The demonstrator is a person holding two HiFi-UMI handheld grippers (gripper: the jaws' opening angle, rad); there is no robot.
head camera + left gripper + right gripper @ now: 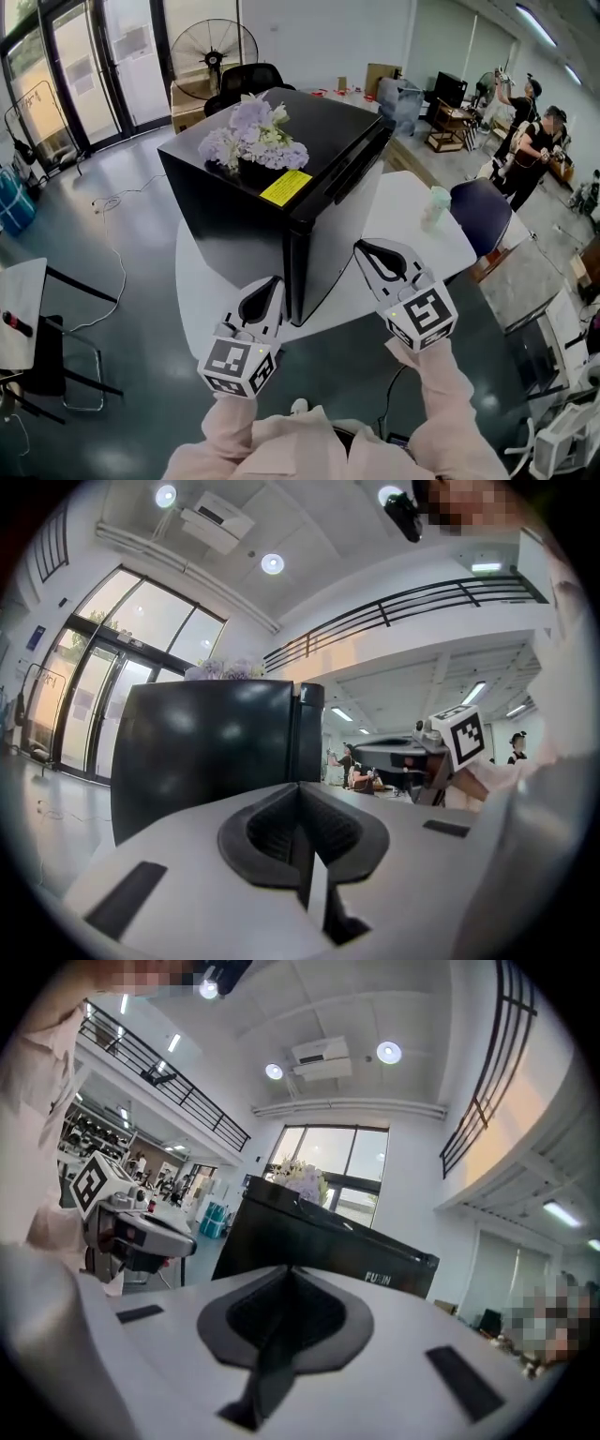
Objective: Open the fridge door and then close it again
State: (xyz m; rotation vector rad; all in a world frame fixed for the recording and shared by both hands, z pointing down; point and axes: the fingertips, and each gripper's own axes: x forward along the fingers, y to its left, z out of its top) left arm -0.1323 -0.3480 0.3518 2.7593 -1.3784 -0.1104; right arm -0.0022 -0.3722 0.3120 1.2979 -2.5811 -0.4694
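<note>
Head view: shut fridge (239,220), flowers (253,131) atop

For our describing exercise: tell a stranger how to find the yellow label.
Find the black fridge on the white table. On its top, beside the lilac flower bouquet, lies the yellow label, the only bright flat thing there.

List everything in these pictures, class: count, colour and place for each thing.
fridge: one, black, on the table, door shut
flowers: one bunch, purple and white, on the fridge
label: one, yellow, on the fridge's top
table: one, white, under the fridge
cup: one, pale green, on the table's right side
chair: one, blue, right of the table
fan: one, black, by the back windows
left hand-held gripper: one, grey, shut and empty, before the fridge
right hand-held gripper: one, grey, shut and empty, before the fridge
</note>
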